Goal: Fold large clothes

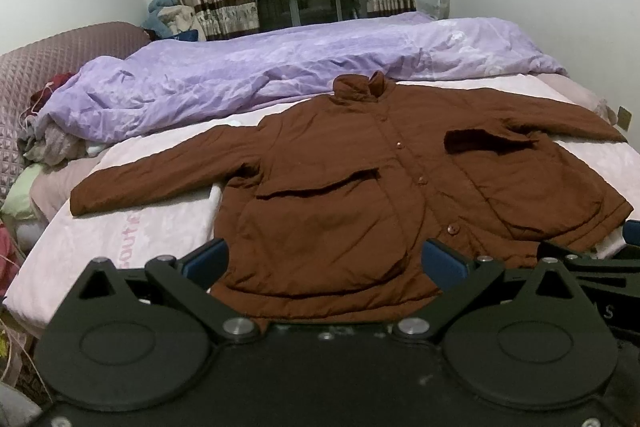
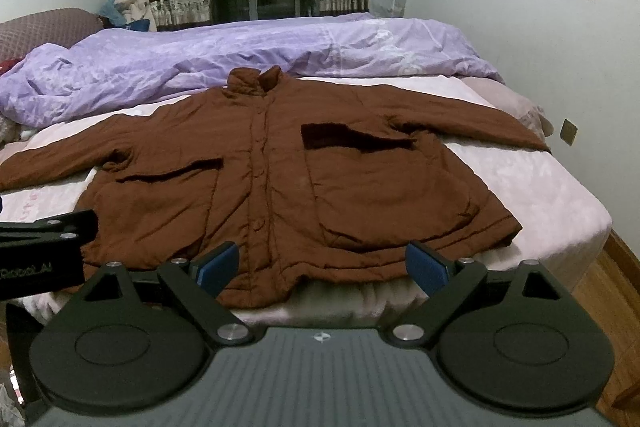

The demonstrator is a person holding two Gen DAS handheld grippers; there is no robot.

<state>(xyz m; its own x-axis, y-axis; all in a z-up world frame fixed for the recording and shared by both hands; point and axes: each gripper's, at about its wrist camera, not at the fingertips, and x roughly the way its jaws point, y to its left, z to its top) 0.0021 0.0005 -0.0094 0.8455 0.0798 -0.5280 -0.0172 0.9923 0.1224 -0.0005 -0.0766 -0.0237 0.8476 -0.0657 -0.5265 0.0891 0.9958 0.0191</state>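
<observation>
The brown padded button-front jacket (image 1: 360,179) lies flat, front up, on the pale pink bedsheet (image 1: 132,227), filling the centre of both frames, collar toward the crumpled lilac duvet (image 1: 280,67) behind it. My left gripper (image 1: 326,259) is level at the lower edge of the frame, pointing at the hem, blue-padded fingers spread wide, holding nothing. My right gripper (image 2: 322,263) is posed the same, wide apart and empty, above the hem. In the right wrist view the jacket's left sleeve is cut off at the frame edge. Contact with the fabric cannot be determined.
</observation>
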